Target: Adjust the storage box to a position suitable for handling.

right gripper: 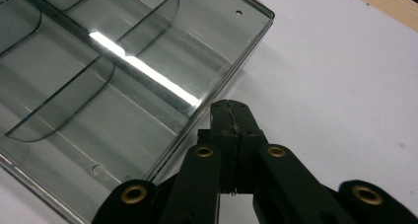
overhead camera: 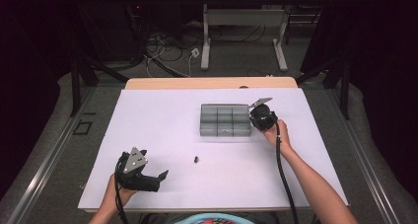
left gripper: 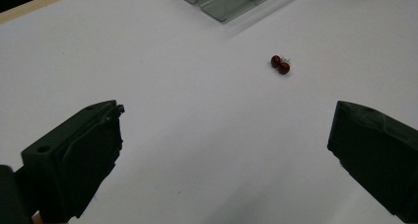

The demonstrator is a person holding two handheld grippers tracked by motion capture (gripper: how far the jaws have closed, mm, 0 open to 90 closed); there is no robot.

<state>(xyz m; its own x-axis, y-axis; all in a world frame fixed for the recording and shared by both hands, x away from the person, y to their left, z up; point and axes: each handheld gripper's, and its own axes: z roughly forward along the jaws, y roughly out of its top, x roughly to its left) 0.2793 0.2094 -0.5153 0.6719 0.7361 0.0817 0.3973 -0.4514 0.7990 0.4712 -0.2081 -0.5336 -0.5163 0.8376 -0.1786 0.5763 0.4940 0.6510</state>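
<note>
While my right gripper (right gripper: 230, 116) sits with jaws pressed flat together, holding nothing, at the clear tray's (right gripper: 123, 81) near corner, the item at issue lies elsewhere.

Item: two small red beads (left gripper: 280, 64), touching, on thin wire, loose on the bench (overhead camera: 162, 130); in the high view a dark speck (overhead camera: 196, 159) at centre.

Bearing: ahead and right of my left gripper (left gripper: 222, 150), whose jaws stand wide and empty. Pair's axis runs diagonally across them. I judge the left hand (overhead camera: 121, 192) nearer; tray between beads and right gripper.

Surface: white sheet, wood edge at the far side.

Room: dark drapes, grey floor, cables, a desk frame beyond.
</note>
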